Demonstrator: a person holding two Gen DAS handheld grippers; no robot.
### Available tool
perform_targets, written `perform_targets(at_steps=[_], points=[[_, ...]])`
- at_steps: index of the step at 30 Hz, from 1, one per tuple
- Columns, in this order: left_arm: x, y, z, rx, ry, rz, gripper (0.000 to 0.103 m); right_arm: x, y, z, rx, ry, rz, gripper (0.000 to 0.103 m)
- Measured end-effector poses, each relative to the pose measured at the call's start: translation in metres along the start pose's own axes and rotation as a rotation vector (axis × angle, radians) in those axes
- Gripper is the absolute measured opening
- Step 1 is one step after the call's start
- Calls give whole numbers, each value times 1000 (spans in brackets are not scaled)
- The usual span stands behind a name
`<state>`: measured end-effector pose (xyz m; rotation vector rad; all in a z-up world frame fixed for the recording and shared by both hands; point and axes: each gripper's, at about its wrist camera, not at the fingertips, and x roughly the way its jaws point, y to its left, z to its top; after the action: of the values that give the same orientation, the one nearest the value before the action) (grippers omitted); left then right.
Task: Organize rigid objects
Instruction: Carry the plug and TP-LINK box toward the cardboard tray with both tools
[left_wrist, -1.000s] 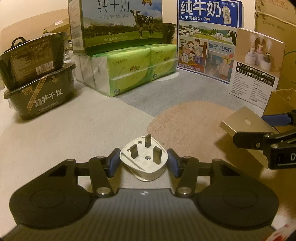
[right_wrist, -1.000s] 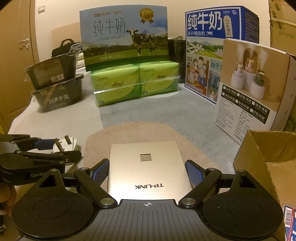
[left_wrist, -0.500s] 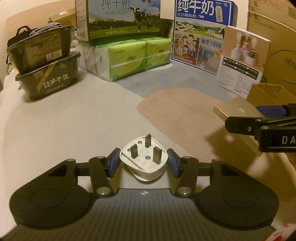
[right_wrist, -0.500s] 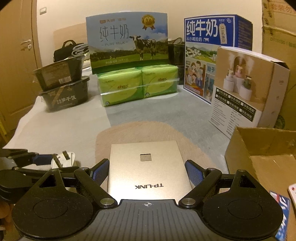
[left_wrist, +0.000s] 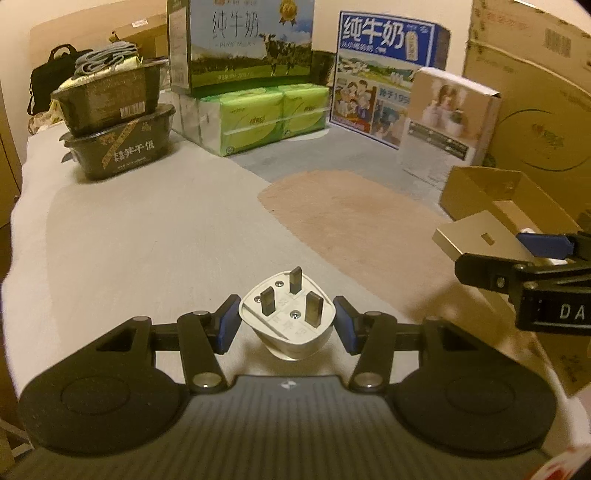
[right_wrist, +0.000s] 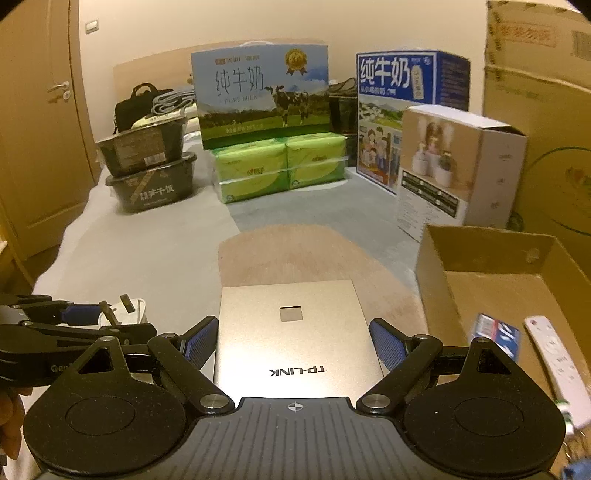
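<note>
In the left wrist view, the left tongs (left_wrist: 287, 325) are closed on the white plug (left_wrist: 287, 321), carried above the bed (left_wrist: 147, 236). In the right wrist view, the right tongs (right_wrist: 293, 341) clamp the gold router (right_wrist: 295, 325) beside the open cardboard box (right_wrist: 491, 284), probably its destination.

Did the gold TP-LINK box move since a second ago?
Yes. The TP-LINK box, gripped by the right tool, has gone toward the open cardboard box, which now shows far more of its inside in the right wrist view.
</note>
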<state>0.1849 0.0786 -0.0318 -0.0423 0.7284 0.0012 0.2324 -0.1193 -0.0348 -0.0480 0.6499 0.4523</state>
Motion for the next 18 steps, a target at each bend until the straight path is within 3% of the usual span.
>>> perform_targets(at_steps=[18], points=[[-98,-57,-23,4,-29,-35,50,-122,-7,-29,40,-41,-27,87]])
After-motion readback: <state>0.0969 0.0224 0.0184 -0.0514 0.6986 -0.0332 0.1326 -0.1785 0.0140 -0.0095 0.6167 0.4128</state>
